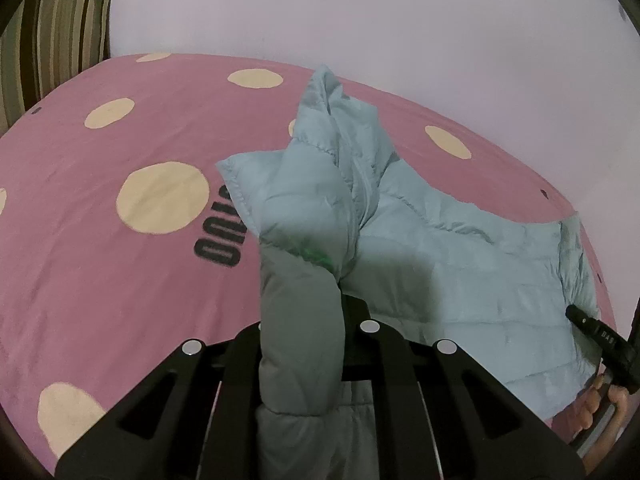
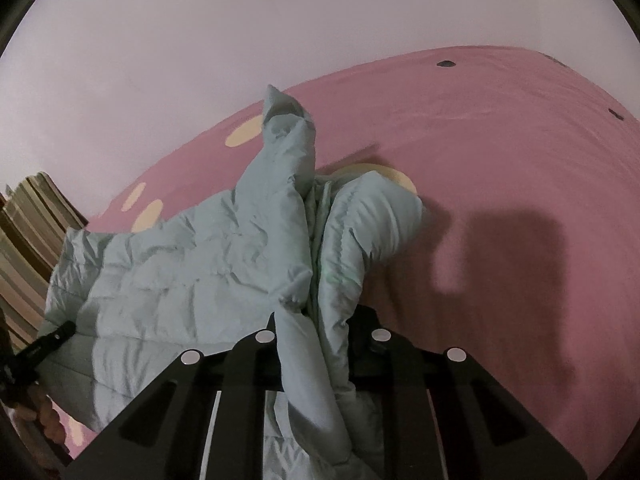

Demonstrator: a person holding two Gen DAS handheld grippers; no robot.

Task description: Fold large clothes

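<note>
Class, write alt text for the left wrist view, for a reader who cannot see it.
The left claw is shut on a bunched fold of a pale blue puffer jacket, lifting it off a pink bedsheet with cream polka dots. The right claw meets the jacket's far edge at the picture's right.

The left gripper (image 1: 308, 300) is closed, with quilted fabric pinched between its fingers. The right gripper (image 2: 316, 320) is likewise clamped, fabric bunched between its fingers. Past the left fingers' right side, the right hand (image 1: 600, 408) is seen gripping its handle.
</note>
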